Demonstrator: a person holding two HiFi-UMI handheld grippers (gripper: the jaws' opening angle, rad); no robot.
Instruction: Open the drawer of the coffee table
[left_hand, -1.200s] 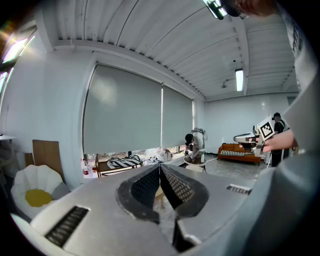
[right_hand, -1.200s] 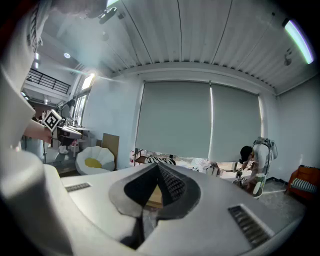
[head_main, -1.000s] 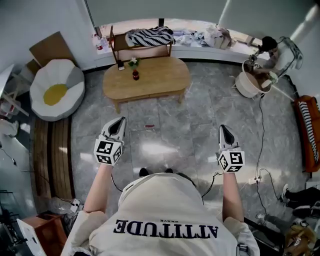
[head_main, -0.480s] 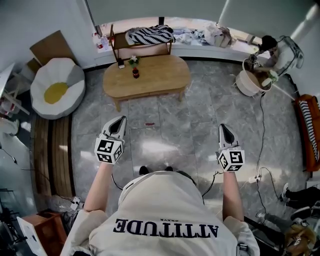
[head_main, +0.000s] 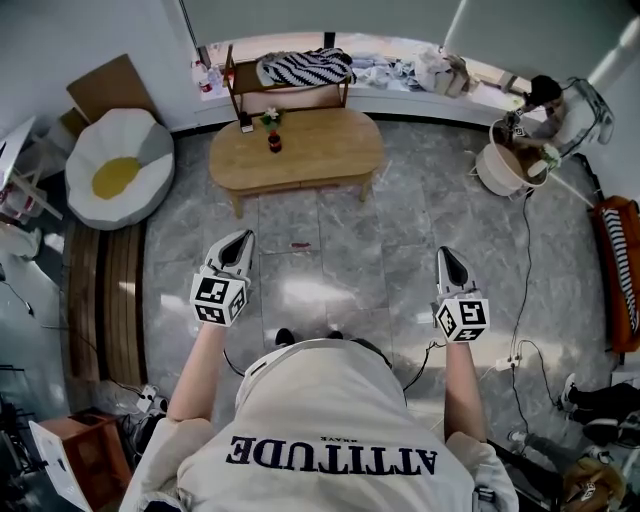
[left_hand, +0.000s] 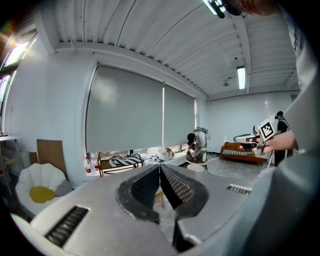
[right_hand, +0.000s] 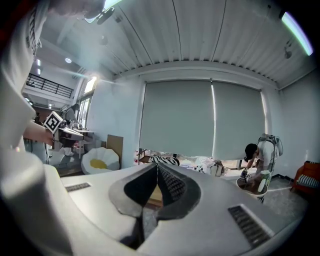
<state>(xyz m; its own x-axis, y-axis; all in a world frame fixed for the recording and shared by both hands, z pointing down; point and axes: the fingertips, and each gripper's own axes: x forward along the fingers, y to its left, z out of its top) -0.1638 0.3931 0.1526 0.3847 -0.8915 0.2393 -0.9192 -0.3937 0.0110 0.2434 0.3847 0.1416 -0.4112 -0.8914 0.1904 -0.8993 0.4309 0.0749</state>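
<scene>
The coffee table (head_main: 300, 155) is seen well ahead, its long axis laid across the view. The left gripper (head_main: 243, 238) and right gripper (head_main: 444, 252) are held well apart from it, fingers pressed together, nothing pinched.

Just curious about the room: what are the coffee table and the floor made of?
Coffee table: apparently wood, judging by its even tan, matte top. Floor: looks like polished grey stone or marble-look tile, with veined slabs, joint lines and lamp glare.
</scene>
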